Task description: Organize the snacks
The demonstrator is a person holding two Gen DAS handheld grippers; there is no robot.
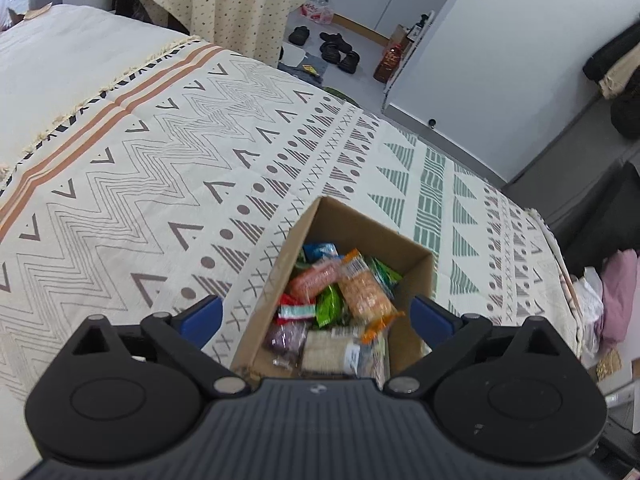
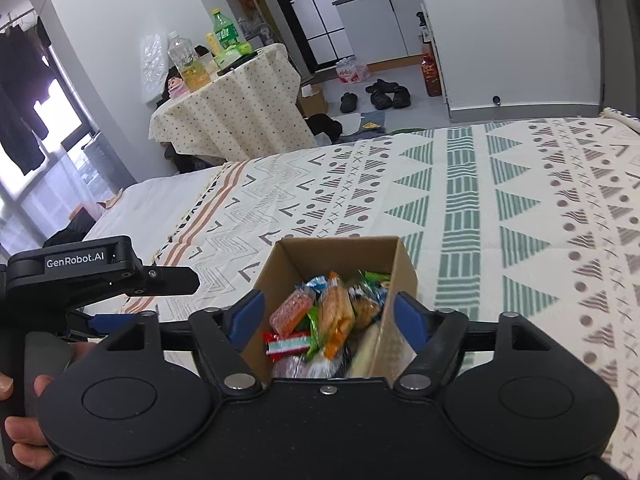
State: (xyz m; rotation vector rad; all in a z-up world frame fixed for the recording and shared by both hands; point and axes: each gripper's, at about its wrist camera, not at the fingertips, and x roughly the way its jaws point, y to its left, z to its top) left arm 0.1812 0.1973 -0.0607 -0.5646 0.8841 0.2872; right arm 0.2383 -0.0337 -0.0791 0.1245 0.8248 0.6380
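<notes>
Patterned bedspread (image 2: 500, 208) spread wide, zigzags and triangles across it. Beyond its far edge, round table (image 2: 240, 120) draped in a dotted cloth, loaded with bottles (image 2: 224, 34). Right of that table, on the floor, dark shoes (image 2: 386, 94) scattered near an amber jug (image 2: 432, 76) and white cabinets (image 2: 384, 24).

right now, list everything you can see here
brown cardboard box: one, open, on the bed
wrapped snack packets: several, orange, pink, green, red, blue, inside the box
patterned cream bedspread: one, grey and green motifs, under the box
round table with dotted cream cloth: one, beyond the bed
plastic bottles: several, clear and green, on that table
black shoes: several, on the floor
left tongs: black with blue pads, open, over the box
right tongs: black with blue pads, open, over the box
hand: one, gripping the left handle
</notes>
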